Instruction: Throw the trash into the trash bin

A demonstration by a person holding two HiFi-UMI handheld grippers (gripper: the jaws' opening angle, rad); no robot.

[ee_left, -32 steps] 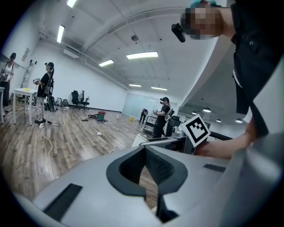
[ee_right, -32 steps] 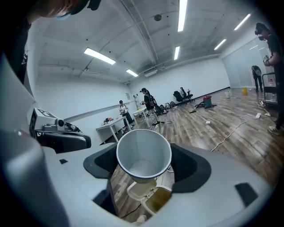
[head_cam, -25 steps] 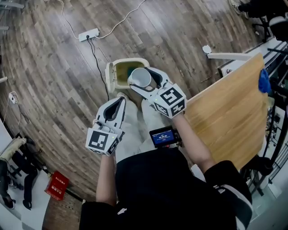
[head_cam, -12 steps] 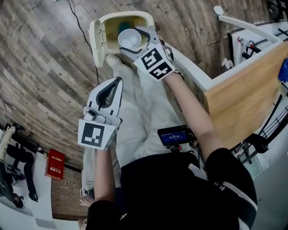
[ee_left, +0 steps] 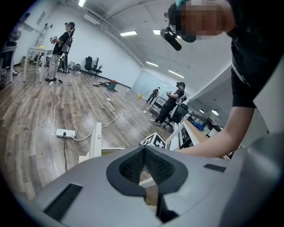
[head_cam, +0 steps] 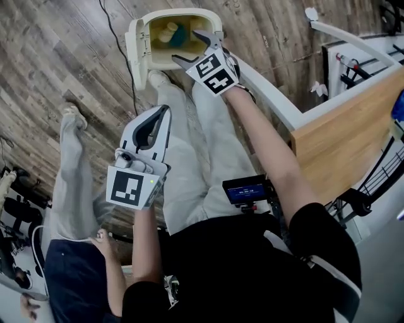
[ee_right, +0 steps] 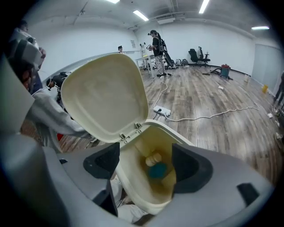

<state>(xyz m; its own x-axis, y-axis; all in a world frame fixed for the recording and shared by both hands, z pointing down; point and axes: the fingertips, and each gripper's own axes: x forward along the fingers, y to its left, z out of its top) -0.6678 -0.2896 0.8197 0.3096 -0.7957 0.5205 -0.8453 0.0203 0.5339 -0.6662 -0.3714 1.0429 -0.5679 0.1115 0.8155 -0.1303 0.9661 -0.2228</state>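
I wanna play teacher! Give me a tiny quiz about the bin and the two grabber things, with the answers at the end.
1. True or false: the lid of the cream plastic trash bin is shut.
2. The grey right gripper hangs over the bin's opening. Its jaws are:
A) apart, with nothing held between them
B) shut on a white cup
C) shut on a red box
3. Fill in the missing word: the jaws of the grey left gripper, held above the person's legs, are closed ____.

Key: 1 false (the lid stands open); 2 A; 3 together.
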